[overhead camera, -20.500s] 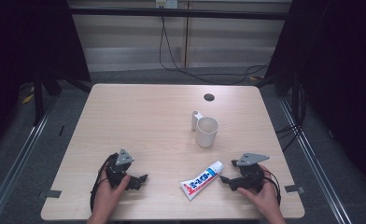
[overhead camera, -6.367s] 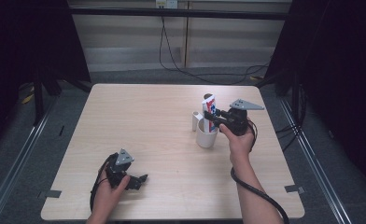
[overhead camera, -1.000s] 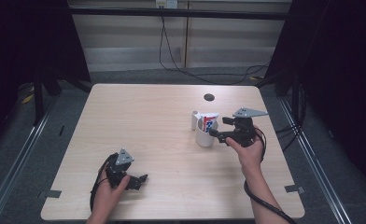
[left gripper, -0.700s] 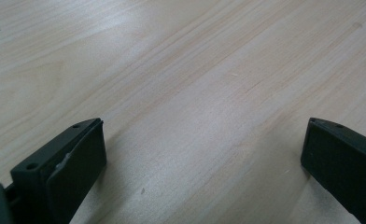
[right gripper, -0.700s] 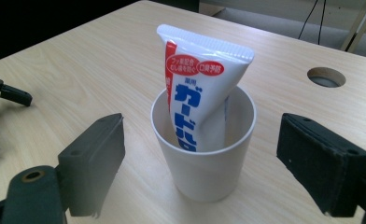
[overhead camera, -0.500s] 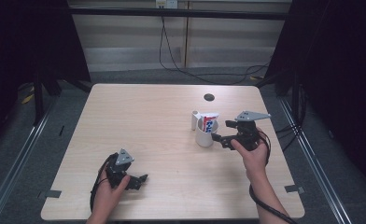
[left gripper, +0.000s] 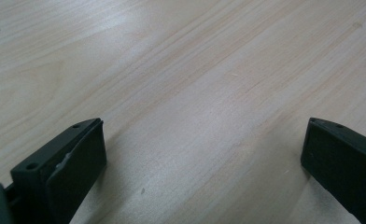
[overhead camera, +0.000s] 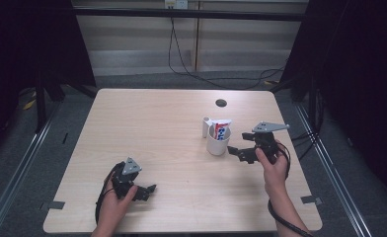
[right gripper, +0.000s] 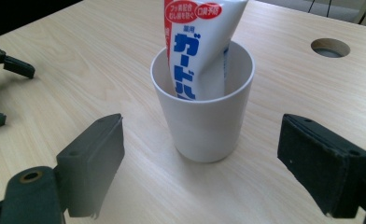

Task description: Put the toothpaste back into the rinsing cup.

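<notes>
Right gripper view shows the red-and-white toothpaste tube [right gripper: 197, 44] already standing in the white plastic cup [right gripper: 204, 116], right gripper [right gripper: 200, 163] wide open and empty at six o'clock of it, while the left gripper [overhead camera: 144, 190], open and empty, rests on the wooden table [overhead camera: 157, 123].

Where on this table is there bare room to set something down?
Bare wood spans the table's left and far-left, between the left gripper and the cable hole. The near middle is free too. It is crowded around the white cup holding the toothpaste tube, beside the right gripper.
</notes>
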